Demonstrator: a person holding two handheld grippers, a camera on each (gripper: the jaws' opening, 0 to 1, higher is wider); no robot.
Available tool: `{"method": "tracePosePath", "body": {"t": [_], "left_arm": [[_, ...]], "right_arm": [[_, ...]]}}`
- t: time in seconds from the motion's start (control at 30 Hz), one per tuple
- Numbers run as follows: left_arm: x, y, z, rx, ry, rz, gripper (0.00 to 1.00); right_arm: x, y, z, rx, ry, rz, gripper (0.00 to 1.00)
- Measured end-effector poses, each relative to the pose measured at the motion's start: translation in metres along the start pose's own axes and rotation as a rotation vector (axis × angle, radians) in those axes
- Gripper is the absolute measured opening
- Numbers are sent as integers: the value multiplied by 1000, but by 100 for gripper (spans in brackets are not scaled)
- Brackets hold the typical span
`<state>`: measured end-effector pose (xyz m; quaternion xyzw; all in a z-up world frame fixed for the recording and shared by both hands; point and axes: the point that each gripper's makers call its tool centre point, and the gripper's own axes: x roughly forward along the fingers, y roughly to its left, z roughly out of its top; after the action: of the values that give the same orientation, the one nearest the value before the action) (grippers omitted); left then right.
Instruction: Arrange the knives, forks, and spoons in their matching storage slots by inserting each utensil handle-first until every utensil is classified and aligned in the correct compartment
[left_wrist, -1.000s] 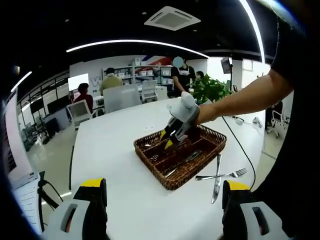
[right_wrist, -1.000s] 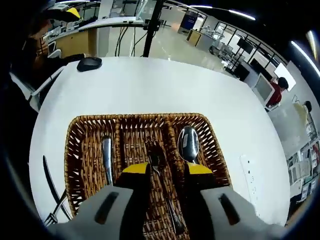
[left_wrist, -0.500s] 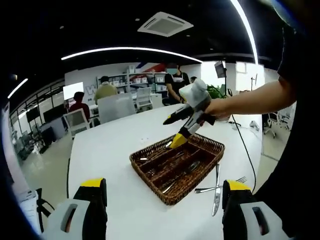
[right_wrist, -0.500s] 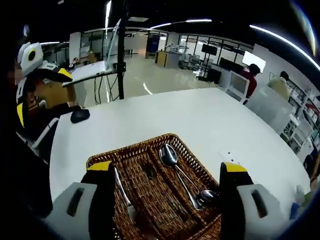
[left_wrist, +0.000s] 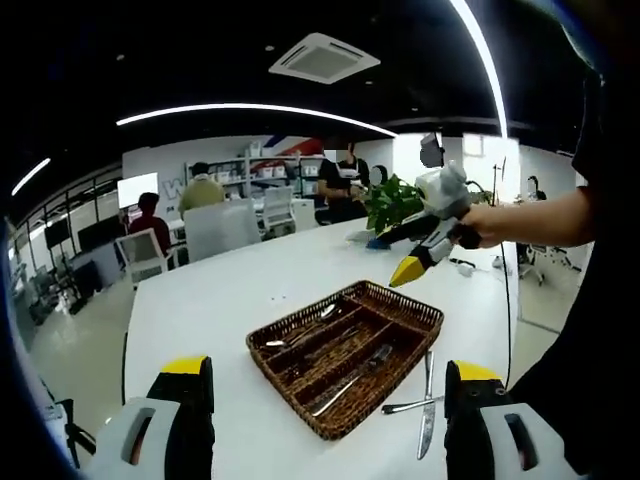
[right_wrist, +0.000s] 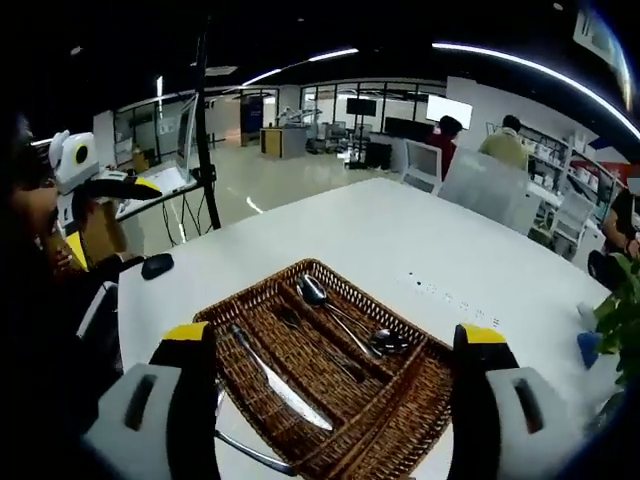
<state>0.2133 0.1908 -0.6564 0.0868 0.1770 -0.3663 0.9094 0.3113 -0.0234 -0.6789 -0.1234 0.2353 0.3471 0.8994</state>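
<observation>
A brown wicker basket (left_wrist: 283, 388) with three long compartments stands on the white table. In the right gripper view, two spoons (right_wrist: 312, 290) lie in the basket's (right_wrist: 240, 300) far compartment, a fork (right_wrist: 300, 328) in the middle one and a knife (right_wrist: 282, 386) in the near one. Beside the basket, a knife (left_wrist: 428, 415) and a fork (left_wrist: 405, 406) lie crossed on the table. My left gripper (left_wrist: 328, 372) is open, low in front of the basket. My right gripper (left_wrist: 398, 256) hangs open and empty, high above the basket's far right corner.
A black computer mouse (right_wrist: 157, 265) lies near the table edge. At the table's far end stands a green plant (left_wrist: 400, 200) with a blue item (right_wrist: 588, 348) next to it. Chairs and seated people are beyond the table. Cables hang off the right side.
My right gripper opened over the middle compartment, left the fork there and rose up and away from the basket. The left view has drifted slightly; the basket stays put.
</observation>
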Motion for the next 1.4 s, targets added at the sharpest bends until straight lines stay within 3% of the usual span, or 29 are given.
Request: {"method": "tracePosePath", "body": {"t": [0.37, 0.8, 1.0, 1.4], "left_arm": [[9, -23, 16, 14, -31, -26, 100], [-2, -25, 6, 25, -27, -34, 100], [-2, -30, -5, 34, 2, -44, 100], [-1, -31, 3, 46, -23, -40, 100]], "right_arm": [[-69, 1, -14, 66, -68, -65, 99], [-123, 0, -35, 137, -116, -137, 99], [-137, 2, -44, 122, -100, -140, 99], [-147, -3, -38, 114, -123, -154, 99]]}}
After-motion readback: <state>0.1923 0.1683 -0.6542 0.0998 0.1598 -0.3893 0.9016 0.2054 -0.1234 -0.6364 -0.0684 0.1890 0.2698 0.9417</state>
